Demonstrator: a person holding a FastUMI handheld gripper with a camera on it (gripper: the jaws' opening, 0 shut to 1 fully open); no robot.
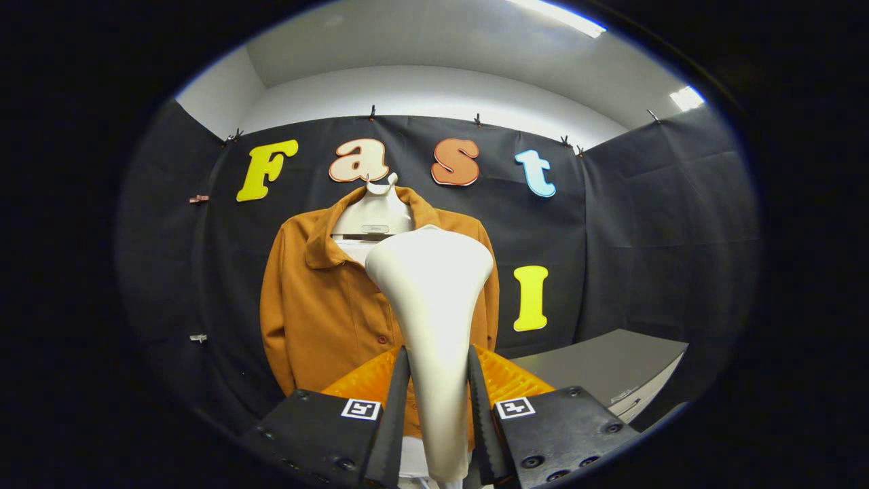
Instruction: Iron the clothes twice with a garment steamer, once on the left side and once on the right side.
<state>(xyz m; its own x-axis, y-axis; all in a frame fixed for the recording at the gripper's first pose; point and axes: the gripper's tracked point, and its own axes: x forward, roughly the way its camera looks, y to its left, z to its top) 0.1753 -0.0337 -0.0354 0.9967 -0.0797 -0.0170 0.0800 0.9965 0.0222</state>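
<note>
Between the fingers (405,401) sits the white garment steamer (434,319), and both of them are pressed right up against its narrow handle, so the gripper (438,370) is clamped on it pretty snugly. That handle runs straight up out of the grip and flares into a wide, rounded head, which ends up standing upright just ahead of the fingers.

Right behind the steamer head hangs the clothes item, a rust-brown collared shirt (319,305) with buttons down the front. It's on a white hanger (372,214) against the black cloth wall (631,224) of the booth. From this angle the steamer head covers the middle and right part of the shirt's chest, while the left sleeve and left front panel are in plain sight. Can't really tell whether the head is touching the fabric or just held in front of it.

Off to the right, past the shirt and lower down, there's a grey tabletop (611,370) running along the wall. Above the cloth you can see white wall and a couple of ceiling lights (563,17).
</note>
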